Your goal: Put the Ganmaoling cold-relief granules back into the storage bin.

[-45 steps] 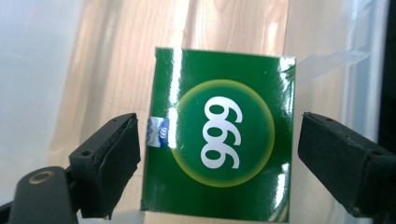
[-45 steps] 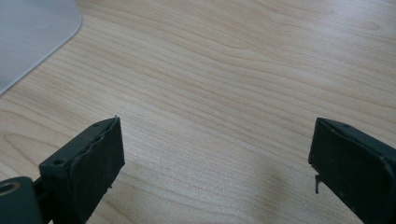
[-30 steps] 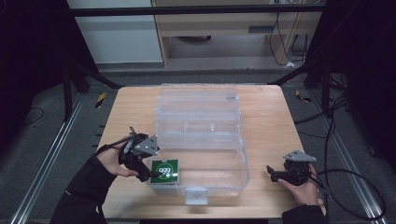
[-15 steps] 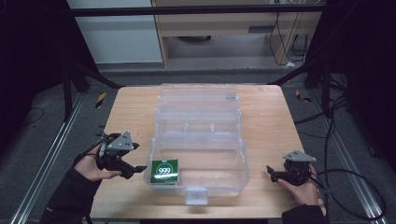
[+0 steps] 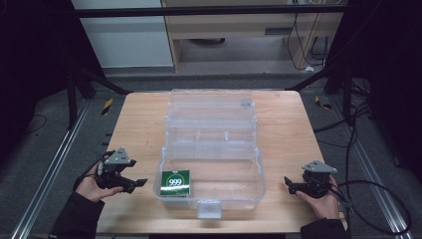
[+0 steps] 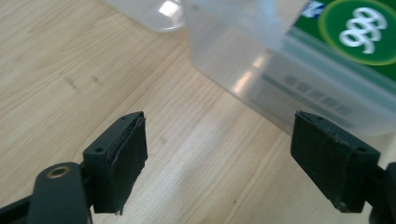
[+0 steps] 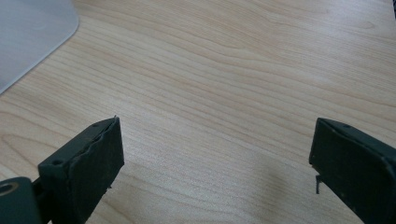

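Inside the clear box's [image 5: 214, 149] near-left corner, green packet [image 5: 175, 182] lies flat.

green box [image 6: 359, 37] cut off, barcode print perhaps blurred

A wooden table [image 5: 139, 124] is seen on a grey floor [image 5: 45, 144], flanked by metal rails [image 5: 50, 174]. Yellow-and-black objects [image 5: 107, 106] lie on the floor on either side. A white cabinet [image 5: 124, 40] and a wooden shelf unit [image 5: 224, 22] are set behind, with cables [image 5: 303, 35] hung nearby.
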Demonstrator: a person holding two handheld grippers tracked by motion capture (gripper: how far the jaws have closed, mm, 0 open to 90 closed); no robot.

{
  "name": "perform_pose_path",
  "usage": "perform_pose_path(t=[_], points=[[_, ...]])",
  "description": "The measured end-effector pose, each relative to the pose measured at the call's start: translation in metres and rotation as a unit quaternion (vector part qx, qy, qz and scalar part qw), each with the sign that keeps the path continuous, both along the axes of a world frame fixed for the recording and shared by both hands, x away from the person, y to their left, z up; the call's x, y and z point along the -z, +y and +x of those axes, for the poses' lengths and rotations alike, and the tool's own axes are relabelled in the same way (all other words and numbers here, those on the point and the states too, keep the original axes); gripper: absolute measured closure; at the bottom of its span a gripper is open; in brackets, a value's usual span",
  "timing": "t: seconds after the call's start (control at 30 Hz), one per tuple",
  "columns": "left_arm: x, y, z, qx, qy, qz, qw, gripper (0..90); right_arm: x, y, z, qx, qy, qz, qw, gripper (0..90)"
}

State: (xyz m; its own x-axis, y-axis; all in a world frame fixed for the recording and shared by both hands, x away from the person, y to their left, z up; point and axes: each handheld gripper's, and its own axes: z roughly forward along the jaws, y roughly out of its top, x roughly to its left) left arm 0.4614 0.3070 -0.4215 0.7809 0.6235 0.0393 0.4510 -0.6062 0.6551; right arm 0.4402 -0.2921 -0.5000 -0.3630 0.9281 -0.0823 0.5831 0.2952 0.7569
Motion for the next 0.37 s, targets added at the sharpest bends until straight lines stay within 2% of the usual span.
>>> perform_pose_path(t=[0.13, 0.23, 0.37], points=[[0.01, 0.007, 0.002, -0.042, -0.005, -0.015, 0.999, 17.6, 0.0, 0.0, 0.0, 0.0, 0.001, 0.001, 1.0, 3.6], [0.017, 0.011, 0.003, -0.061, -0.004, -0.022, 0.9979, 17.7, 0.0, 0.0, 0.0, 0.0, 0.0, 0.0, 1.0, 3.5], [0.024, 0.015, 0.005, -0.089, -0.006, -0.012, 0.996, 17.5, 0.0, 0.0, 0.0, 0.001, 0.0, 0.002, 1.0, 3.4]])
